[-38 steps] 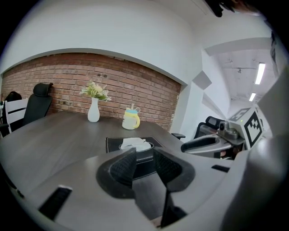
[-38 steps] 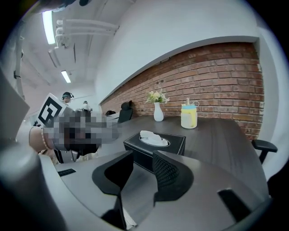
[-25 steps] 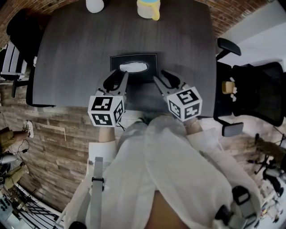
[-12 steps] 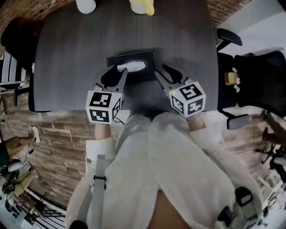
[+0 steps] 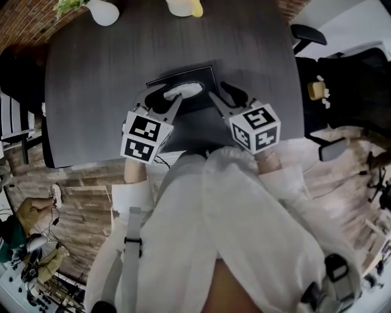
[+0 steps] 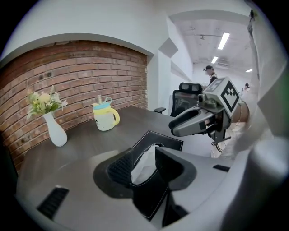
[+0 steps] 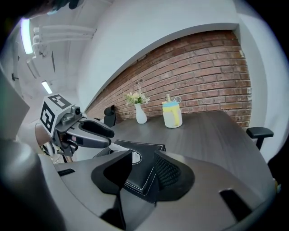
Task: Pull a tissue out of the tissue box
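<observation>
A black leather tissue box (image 5: 198, 79) lies on the dark table near the front edge, with a white tissue (image 5: 183, 90) poking from its oval slot. My left gripper (image 5: 164, 99) sits at the box's left front, its jaws spread around the tissue tuft (image 6: 143, 166) without pressing it. They have just been opening. My right gripper (image 5: 225, 98) is at the box's right front corner (image 7: 137, 176), which shows between its jaws untouched. Its jaws have also just been opening. Each gripper appears in the other's view: right gripper (image 6: 192, 122), left gripper (image 7: 92, 131).
At the table's (image 5: 91, 79) far edge stand a white vase (image 5: 102, 11) with flowers and a yellow lidded cup (image 5: 183, 6). A brick wall runs behind them. Black office chairs (image 5: 342, 73) stand to the right. My white-clothed lap is just below the table edge.
The left gripper has rolled and edged toward the tissue slot. Both pairs of jaws stand wider apart. The right gripper has stayed about where it was.
</observation>
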